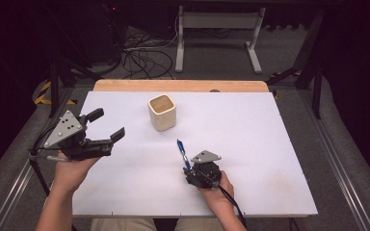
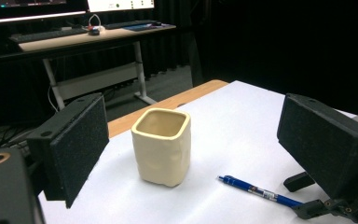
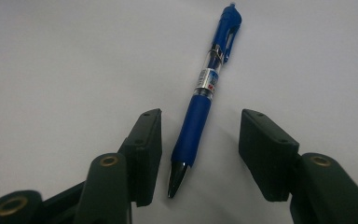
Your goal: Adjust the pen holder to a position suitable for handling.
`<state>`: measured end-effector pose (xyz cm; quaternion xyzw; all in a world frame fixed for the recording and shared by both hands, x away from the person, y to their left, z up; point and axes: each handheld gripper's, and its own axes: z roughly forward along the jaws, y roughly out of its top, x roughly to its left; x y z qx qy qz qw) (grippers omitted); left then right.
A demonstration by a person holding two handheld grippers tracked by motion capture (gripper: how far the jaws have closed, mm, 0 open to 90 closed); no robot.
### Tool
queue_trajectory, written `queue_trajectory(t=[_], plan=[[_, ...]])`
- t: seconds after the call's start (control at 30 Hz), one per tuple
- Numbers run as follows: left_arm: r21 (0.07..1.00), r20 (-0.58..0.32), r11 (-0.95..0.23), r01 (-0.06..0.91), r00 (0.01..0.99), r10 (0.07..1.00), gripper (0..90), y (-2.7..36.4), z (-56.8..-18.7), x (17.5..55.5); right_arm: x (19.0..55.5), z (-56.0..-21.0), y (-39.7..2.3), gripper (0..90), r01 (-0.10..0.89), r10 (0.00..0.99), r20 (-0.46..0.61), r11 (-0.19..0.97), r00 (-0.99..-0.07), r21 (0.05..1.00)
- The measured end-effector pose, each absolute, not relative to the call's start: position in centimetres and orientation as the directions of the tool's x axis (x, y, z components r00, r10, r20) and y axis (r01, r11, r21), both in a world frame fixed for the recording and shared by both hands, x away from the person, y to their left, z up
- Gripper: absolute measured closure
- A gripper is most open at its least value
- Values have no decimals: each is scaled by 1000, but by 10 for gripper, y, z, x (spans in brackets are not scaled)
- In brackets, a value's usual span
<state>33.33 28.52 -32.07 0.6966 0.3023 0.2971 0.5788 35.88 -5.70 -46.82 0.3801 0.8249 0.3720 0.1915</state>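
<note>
Two hand-held grippers work over a white tabletop (image 1: 250, 144), and we take the cream-coloured, square-mouthed ceramic cup (image 1: 162, 112) as our landmark. The blue plastic ballpoint pen with a clear mid-section and a chrome tip (image 3: 205, 98) lies flat on the tabletop, nearer to us than the cup and a little to its right, well apart from it; in the left gripper view the pen (image 2: 256, 190) rests to the right of the cup (image 2: 161, 145). The right gripper (image 3: 200, 158) straddles the tip end of the pen: its two black jaws stand on either side of the grip section with a gap on each side, the pads not yet touching the barrel, so we read this claw as released around the pen rather than clenched on it. In the high view we find the right gripper (image 1: 190, 171) on the near side of the cup with the pen (image 1: 183, 153) pointing away from it toward the cup. The left gripper (image 1: 107, 126) hovers to the left of the cup, jaws spread wide and holding nothing.

We judge the step in hand to be the grasp of the pen. The next move calls for the jaws to close squarely on the grip section, then for a lift toward the cup, presumably to drop the pen inside.
</note>
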Motion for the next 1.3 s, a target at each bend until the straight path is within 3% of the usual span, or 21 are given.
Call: queue_trajectory(t=[0.33,0.6,0.9,1.3], plan=[[986,64,-147,76,644,762,99,285,-321,333,357,-468,-56,594,484,766,-32,437,-642,758],[986,66,-148,74,646,761,99,284,-321,333,358,-468,-57,757,491,775,-15,415,-632,766],[987,63,-145,74,646,761,100,284,-321,333,357,-466,-57,797,469,767,-32,424,-641,775],[986,69,-149,70,647,759,107,283,-321,333,348,-451,-60,800,356,751,-74,395,-656,847]])
